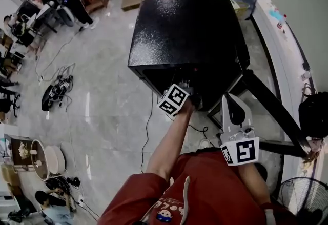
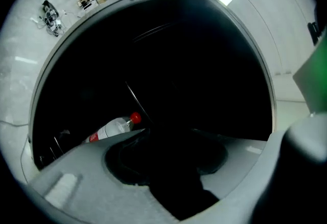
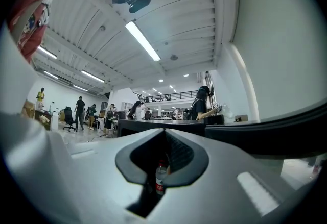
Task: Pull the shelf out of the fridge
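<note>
Left hand-held gripper point(image 1: 190, 97) is reached into the open front of the black mini fridge point(image 1: 184, 29). Its jaws merge with the unlit interior, so I cannot tell whether they are clenched or released. The shelf is inside the fridge: only a thin shelf wire point(image 2: 137, 99) shows, just ahead of this gripper. A red-capped bottle point(image 2: 113, 128) lies beyond it, to the left of the jaws.

Right hand-held gripper point(image 1: 233, 108) is held outside the fridge, beside the open fridge door point(image 1: 271, 111) and well apart from the left one. Its jaws are drawn together and grasp nothing.
</note>
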The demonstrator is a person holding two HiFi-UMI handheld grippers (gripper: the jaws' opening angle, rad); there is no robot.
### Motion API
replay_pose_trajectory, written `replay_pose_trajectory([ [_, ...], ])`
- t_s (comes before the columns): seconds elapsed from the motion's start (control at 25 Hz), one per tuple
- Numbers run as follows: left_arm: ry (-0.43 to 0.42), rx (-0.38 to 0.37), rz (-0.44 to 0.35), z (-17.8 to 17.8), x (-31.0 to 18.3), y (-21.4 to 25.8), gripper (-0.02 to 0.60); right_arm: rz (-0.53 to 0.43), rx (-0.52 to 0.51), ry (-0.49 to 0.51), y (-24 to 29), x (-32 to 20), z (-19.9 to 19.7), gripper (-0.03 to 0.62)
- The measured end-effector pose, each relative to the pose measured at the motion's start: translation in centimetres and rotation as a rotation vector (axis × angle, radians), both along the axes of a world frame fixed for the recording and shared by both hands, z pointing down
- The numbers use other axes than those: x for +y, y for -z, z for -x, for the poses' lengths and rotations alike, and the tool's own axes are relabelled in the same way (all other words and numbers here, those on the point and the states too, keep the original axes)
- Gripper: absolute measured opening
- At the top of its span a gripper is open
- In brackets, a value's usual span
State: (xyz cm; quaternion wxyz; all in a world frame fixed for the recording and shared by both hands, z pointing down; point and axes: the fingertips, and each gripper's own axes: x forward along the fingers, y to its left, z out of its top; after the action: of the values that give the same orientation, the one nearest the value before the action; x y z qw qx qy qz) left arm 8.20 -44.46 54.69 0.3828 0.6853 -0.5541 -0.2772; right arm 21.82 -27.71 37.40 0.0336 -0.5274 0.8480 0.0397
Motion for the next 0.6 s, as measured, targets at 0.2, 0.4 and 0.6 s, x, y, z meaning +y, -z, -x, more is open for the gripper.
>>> replay_pose_trajectory([
  [0.2,0.021,0.111,-0.017,-0.7,-2.0,-0.2,0.201,-0.002,-0.010,0.025,0.2,-0.3,0.6,-0.002],
  [0.4,0.054,0.180,-0.010,-1.0,-3.4,-0.9,0.199,0.002,0.001,-0.004,-0.5,-0.7,0.4,-0.002],
  [0.6,0.097,0.272,-0.013,-0.8,-4.3,-1.2,0.179,0.007,0.007,-0.017,-0.8,-0.8,0.0,-0.002],
])
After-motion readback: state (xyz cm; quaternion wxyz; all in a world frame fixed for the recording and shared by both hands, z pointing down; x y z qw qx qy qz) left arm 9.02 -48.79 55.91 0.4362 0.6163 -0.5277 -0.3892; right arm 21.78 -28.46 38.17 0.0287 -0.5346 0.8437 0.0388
